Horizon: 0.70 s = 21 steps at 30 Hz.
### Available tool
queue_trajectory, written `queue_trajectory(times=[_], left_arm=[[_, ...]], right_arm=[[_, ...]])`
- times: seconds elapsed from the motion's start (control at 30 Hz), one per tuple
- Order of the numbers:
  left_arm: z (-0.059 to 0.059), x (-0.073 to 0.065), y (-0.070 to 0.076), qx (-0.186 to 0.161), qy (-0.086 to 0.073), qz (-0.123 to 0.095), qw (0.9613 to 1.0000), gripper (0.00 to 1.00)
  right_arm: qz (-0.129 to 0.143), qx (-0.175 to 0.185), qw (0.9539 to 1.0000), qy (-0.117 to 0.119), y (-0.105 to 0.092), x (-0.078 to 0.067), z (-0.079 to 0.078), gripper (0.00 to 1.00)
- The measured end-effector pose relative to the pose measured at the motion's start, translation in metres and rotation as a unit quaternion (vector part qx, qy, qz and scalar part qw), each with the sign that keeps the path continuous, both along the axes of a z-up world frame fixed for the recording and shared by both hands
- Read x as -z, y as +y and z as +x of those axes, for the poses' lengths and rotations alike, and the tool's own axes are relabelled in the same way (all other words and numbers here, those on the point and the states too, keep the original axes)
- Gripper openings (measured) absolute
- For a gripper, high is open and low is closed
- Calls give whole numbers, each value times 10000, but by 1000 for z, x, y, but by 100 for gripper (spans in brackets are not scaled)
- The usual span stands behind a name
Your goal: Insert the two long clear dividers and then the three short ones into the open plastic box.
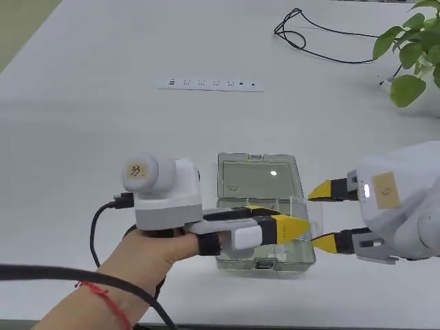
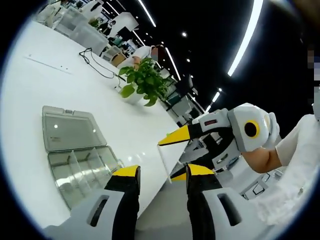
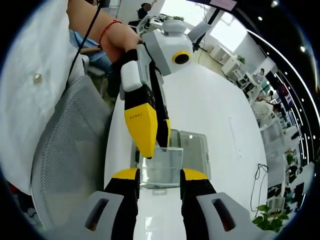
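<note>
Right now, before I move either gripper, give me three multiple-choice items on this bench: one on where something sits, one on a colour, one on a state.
1. Where is the plant?
A) at the far right of the table
B) at the near left edge
C) dead centre

2. What colour are the tongs' tips on the left gripper and right gripper?
A) red
B) yellow
C) green

3. How is the lid of the box?
A) shut
B) standing upright
C) open, lying flat behind the base

Answers:
1 A, its leaves show at the head view's upper right.
2 B, every visible tip is yellow.
3 C, the lid lies flat beyond the base.
</note>
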State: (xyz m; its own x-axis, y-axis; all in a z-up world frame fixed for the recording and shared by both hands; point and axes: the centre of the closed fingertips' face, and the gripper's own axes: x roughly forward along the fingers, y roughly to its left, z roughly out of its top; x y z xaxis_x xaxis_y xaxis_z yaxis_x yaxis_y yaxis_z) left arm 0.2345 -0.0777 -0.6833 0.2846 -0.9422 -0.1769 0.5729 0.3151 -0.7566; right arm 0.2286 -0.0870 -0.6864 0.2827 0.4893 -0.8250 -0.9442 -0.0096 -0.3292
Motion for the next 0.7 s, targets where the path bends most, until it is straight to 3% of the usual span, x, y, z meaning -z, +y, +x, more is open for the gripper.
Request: queue_trajectory(times=[0.23, 0.7], left_arm=[[-4, 3, -5, 69, 166, -26, 9998, 21], [-8, 4, -9, 184, 273, -95, 9994, 1]], right_arm=[[-31, -48, 10000, -45, 3, -2, -3, 33], [-194, -158, 9996, -124, 4, -1, -7, 33]])
